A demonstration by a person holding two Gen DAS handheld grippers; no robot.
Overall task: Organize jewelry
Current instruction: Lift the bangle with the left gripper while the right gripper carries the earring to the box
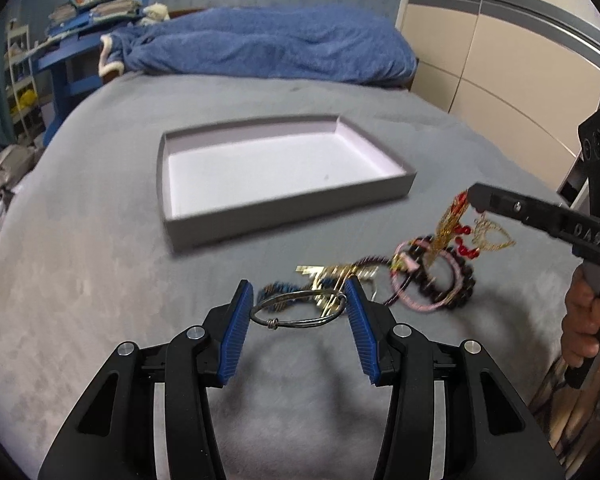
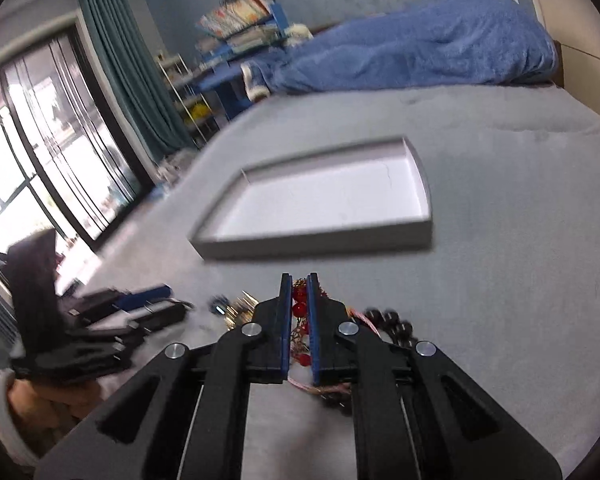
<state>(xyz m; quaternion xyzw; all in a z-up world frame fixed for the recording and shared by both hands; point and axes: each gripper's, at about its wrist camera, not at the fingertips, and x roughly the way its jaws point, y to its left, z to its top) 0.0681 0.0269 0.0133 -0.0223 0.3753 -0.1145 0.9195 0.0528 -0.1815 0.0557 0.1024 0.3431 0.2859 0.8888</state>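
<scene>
A shallow grey box (image 1: 284, 204) with a white inside lies empty on the grey bed; it also shows in the right wrist view (image 2: 320, 236). A pile of jewelry lies in front of it. My left gripper (image 1: 299, 290) is open, its blue pads on either side of a thin silver wire bangle (image 1: 296, 314). My right gripper (image 2: 299, 282) is shut on a gold ornament with red beads (image 1: 454, 224), lifted above a pink bangle (image 1: 424, 304) and a dark beaded bracelet (image 1: 462, 292). The red beads (image 2: 299, 309) show between its pads.
Gold pieces (image 1: 332, 276) and a blue braided band (image 1: 278, 290) lie in the pile. A rumpled blue blanket (image 1: 268, 46) lies at the bed's far end. A blue desk with books (image 1: 80, 20) stands at far left, cream wardrobe doors (image 1: 500, 72) at right.
</scene>
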